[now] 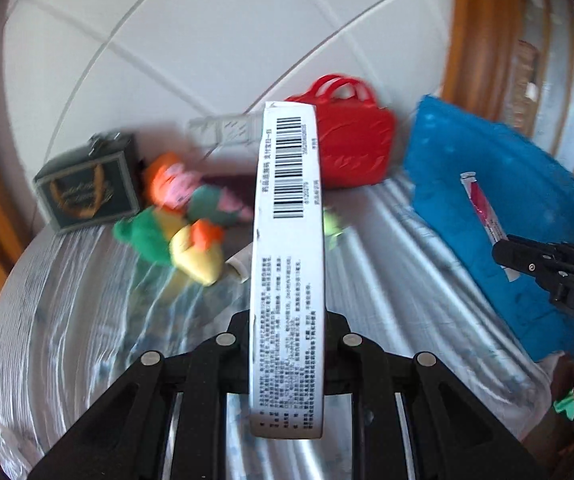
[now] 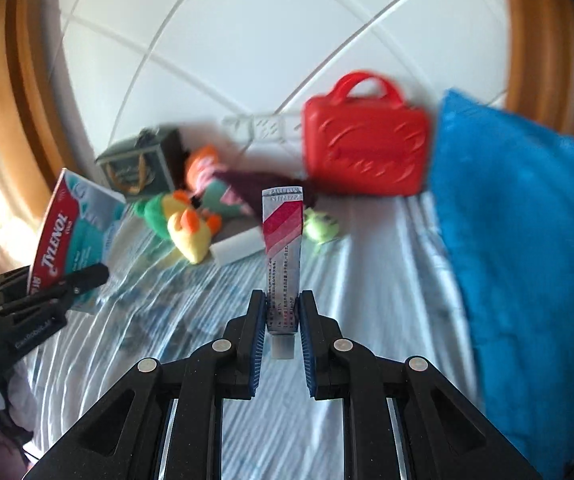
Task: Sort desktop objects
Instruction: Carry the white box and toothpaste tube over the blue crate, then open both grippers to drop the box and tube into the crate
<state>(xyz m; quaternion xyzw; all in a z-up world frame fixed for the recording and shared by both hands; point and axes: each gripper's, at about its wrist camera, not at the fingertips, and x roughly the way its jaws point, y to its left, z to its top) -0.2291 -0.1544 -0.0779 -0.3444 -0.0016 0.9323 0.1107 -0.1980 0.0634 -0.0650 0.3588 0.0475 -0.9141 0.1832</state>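
Striped cloth covers the tabletop (image 2: 367, 264) below a white tiled wall (image 2: 247, 32); left gripper (image 1: 287, 320) fingers clamp the Tylenol box (image 1: 287, 240), right gripper (image 2: 283, 312) fingers pinch the ointment tube (image 2: 283, 248); red case (image 2: 367, 144) at one o'clock.

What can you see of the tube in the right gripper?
The tube is a slim, flattened ointment-style tube that looks like soft metal or laminate, silver-grey with red and pink diagonal stripes near its crimped far end and fine print below. It points straight out from the right gripper, whose blue-padded fingers clamp its lower body on both sides. Its pale cap end sits just behind the pads. It is lifted clear of the striped table cover; nothing else touches it.
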